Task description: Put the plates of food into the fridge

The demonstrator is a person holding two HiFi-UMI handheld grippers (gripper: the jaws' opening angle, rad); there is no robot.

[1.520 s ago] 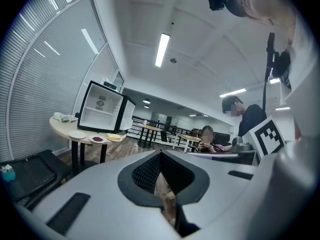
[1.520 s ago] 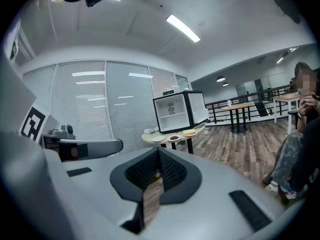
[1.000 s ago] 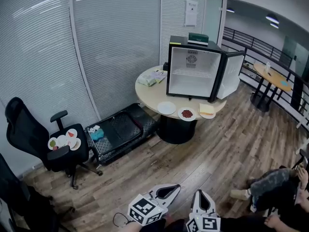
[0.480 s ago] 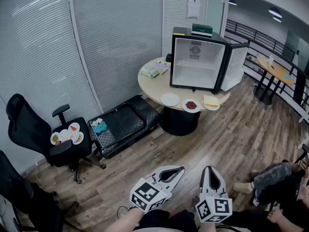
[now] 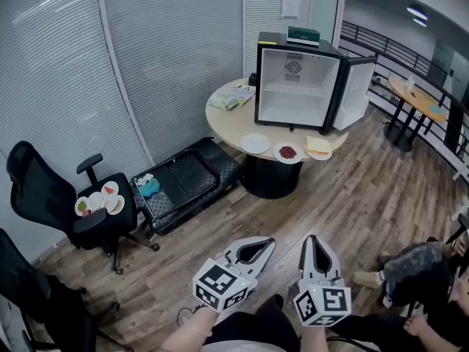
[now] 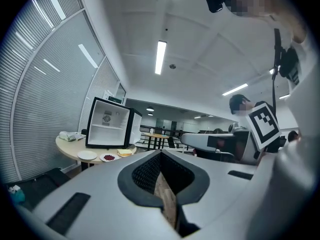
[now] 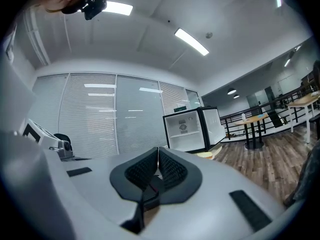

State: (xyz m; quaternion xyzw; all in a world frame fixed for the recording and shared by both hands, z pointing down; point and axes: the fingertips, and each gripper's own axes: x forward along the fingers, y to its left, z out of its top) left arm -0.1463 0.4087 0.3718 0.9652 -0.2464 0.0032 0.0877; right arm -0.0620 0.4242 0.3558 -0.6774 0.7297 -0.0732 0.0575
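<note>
The small fridge point(image 5: 297, 86) stands on the round table point(image 5: 227, 127) with its door point(image 5: 355, 94) swung open and its inside empty. In front of it lie an empty white plate point(image 5: 255, 144), a plate of red food point(image 5: 287, 152) and a plate of yellow food point(image 5: 318, 148). My left gripper point(image 5: 271, 242) and right gripper point(image 5: 314, 237) are held low, far from the table, both shut and empty. The left gripper view shows the left gripper point(image 6: 161, 152), the fridge point(image 6: 109, 129) and the plates point(image 6: 108, 157). Past my right gripper point(image 7: 158, 149) stands the fridge point(image 7: 187, 130).
A black office chair point(image 5: 44, 196) at left carries several small plates point(image 5: 97, 205) on its seat. An open black case point(image 5: 183, 189) lies on the floor by the table. A person's legs point(image 5: 414, 273) show at right. A second table point(image 5: 414, 108) stands by the railing.
Both grippers have come up and forward in the head view. The view has shifted slightly; the fridge and plates stay put.
</note>
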